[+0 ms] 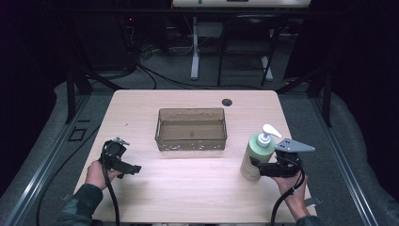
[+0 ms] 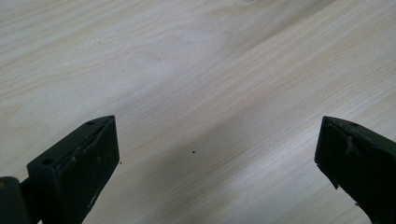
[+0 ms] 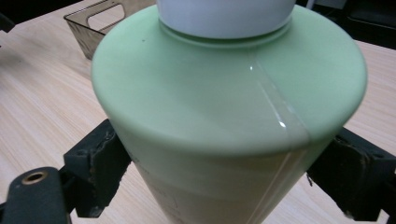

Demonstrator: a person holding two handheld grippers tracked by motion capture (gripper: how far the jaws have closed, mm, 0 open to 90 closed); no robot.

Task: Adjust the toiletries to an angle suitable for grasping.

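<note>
I am holding the green pump bottle in my right gripper, jaws clamped on either side of its body below the shoulder; in the right gripper view the bottle is sitting squarely between the two black jaws. It is standing upright on the right front part of the table, near the translucent brown bin but apart from it. The white pump head is pointing right.

Judgement: the bin is looking like the destination. To do this well I am planning to keep the grip low and firm, lift straight up so the smooth plastic is not slipping, and clear the bin wall before lowering.

My left gripper is idling at the left front, jaws spread wide over bare wood, holding nothing.

The table is a pale wood laminate with a cable hole at the back. Beyond it the room is lying dark: grey floor, loose cables, another desk's legs.
</note>
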